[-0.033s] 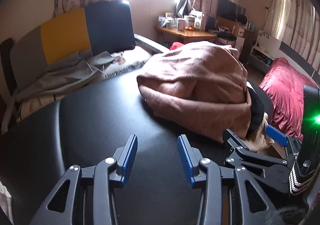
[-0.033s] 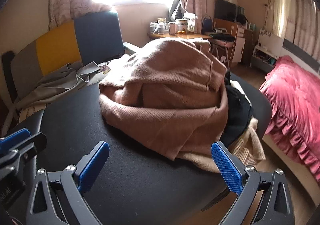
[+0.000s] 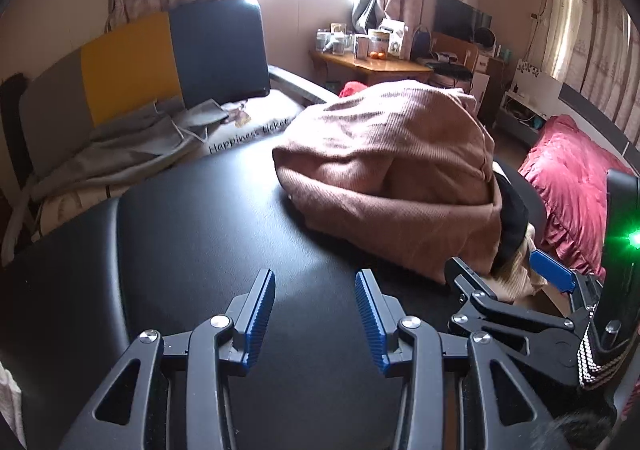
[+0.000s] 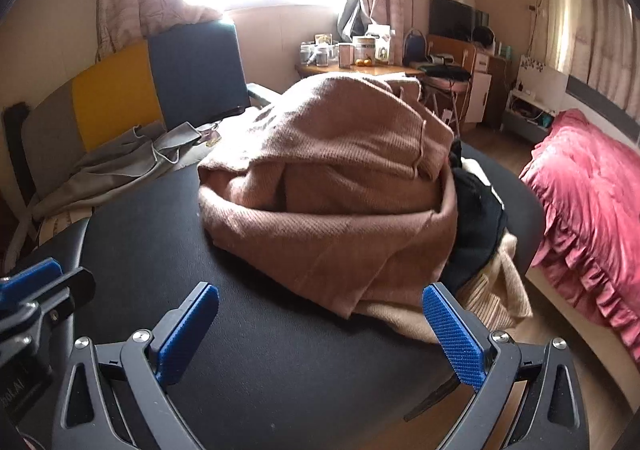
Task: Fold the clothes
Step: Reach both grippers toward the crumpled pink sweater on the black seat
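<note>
Two tongs hang over the near edge of the black desk (image 4: 280, 370), and neither grips anything. Your left tongs (image 3: 315, 314) stand partly parted over bare desk top, nothing between the pads. Your right tongs (image 4: 320, 334) are spread wide, also empty, with the pile's near hem showing just beyond the gap.

The heap of clothes (image 4: 332, 190) sits toward the far right part of the desk, ahead of both tongs. From your left tongs it lies ahead and off to the right, with bare desk between; from your right tongs it is almost straight ahead and near. So your right hand looks the nearer one for a first grasp.

On top is a brown knit garment (image 3: 392, 178), bunched into a dome; beneath it at the right side a black garment (image 4: 476, 222) and a cream ribbed one (image 4: 496, 298) poke out, the cream piece trailing toward the desk's right edge. The pile as a whole runs roughly left to right across your view, but the brown garment is too crumpled to tell where its collar or hem points. You would likely need to lift it clear before its own long axis shows.
</note>
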### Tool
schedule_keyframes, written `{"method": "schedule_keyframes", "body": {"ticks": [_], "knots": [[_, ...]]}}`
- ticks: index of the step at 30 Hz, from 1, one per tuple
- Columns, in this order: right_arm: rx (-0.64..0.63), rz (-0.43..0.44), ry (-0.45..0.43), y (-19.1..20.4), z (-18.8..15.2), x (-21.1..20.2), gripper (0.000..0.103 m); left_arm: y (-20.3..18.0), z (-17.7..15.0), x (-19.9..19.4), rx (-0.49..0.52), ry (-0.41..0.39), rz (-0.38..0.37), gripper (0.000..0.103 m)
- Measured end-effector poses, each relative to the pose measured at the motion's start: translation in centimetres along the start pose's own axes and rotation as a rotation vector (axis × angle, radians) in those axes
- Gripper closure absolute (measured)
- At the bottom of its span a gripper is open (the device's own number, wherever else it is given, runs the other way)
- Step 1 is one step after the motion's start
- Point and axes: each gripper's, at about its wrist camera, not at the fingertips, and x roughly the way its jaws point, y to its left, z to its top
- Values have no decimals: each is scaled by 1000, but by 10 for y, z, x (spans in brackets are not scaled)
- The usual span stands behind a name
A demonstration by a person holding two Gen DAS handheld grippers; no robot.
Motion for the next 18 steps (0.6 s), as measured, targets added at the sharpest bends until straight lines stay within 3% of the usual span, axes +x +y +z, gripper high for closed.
{"method": "schedule_keyframes", "body": {"ticks": [5,8,15,18], "knots": [[-32,-17,-15,5,-4,-3,0,-2,-15,-4,-35,-22,-5,60],[-53,-8,25,5,-10,7,0,8,-16,16,-49,66,-40,57],[72,251,174,-27,-50,33,0,38,-48,59,-76,186,-83,57],[119,279,175,-45,-62,34,0,50,-68,76,-105,231,-101,57]]}}
